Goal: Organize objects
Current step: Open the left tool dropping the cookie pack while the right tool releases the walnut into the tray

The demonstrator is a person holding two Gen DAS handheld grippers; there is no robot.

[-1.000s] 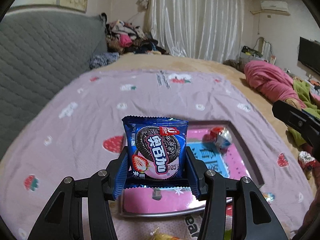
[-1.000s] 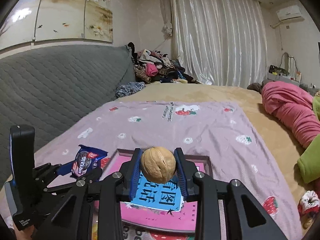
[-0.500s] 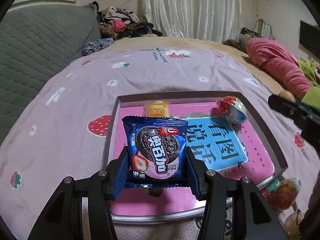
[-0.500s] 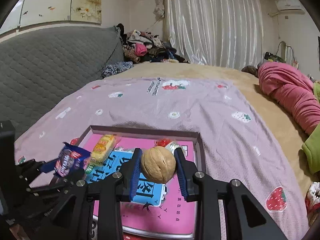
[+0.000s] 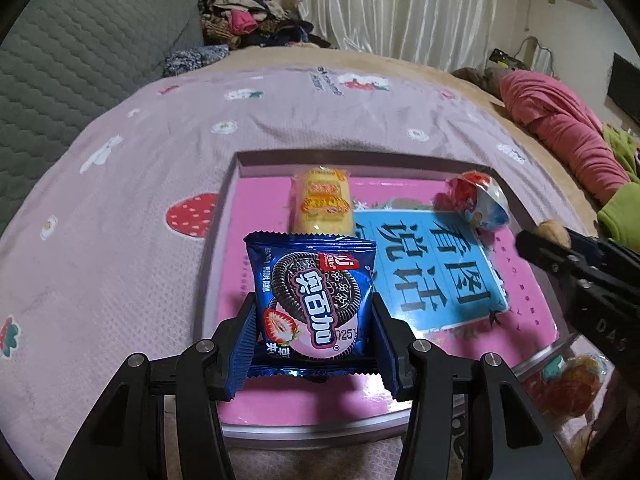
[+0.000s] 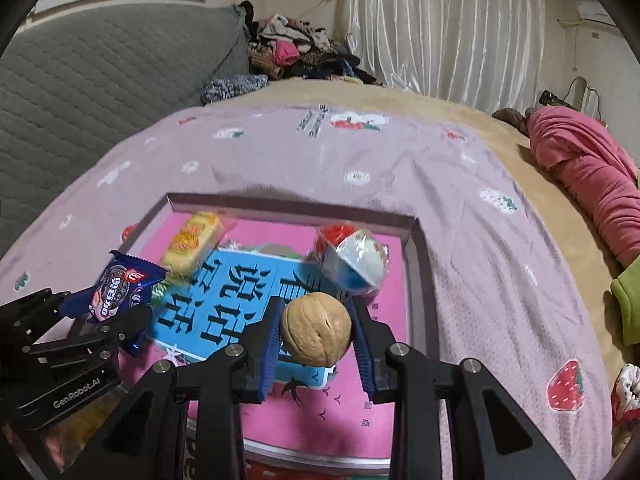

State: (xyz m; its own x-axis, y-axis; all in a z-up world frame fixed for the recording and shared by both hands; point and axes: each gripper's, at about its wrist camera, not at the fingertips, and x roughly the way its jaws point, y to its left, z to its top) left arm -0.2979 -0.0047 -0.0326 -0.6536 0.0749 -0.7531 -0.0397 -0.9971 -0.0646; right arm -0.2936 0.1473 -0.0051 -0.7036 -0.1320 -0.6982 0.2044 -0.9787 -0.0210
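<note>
Left wrist view showed the left gripper (image 5: pixel 312 344) with its jaws closed on a blue cookie packet (image 5: pixel 314 304), gripped by its two side edges and held upright, printed face toward the camera. The packet hung above the near left part of a shallow tray (image 5: pixel 218 248) with a pink floor and a large blue label (image 5: pixel 432 268) printed with dark characters. The tray lay on a bed covered by a lilac blanket (image 5: pixel 140 184) with a strawberry print.

Inside the tray, a yellow wrapped cake (image 5: pixel 322 204) lay near the far left side, just beyond the packet in the picture. A wrapped red, white and blue egg-shaped sweet (image 5: pixel 482 202) lay near the far right corner.

Right wrist view showed the right gripper (image 6: pixel 316 336) with its jaws narrow and clamped on a walnut (image 6: pixel 316 330), one blue pad against each side. The walnut was clear of the tray floor, over the near right part of the blue label and just in front of the egg-shaped sweet in the picture. The left gripper and its packet appeared at the left edge of this view, over the tray's left rim.

A wrapped orange sweet (image 5: pixel 572 384) lay on the blanket outside the tray's near right corner. Gray quilted padding (image 6: pixel 100 92) stood along the bed's left side, and a rolled pink blanket (image 6: pixel 584 168) lay at far right.
</note>
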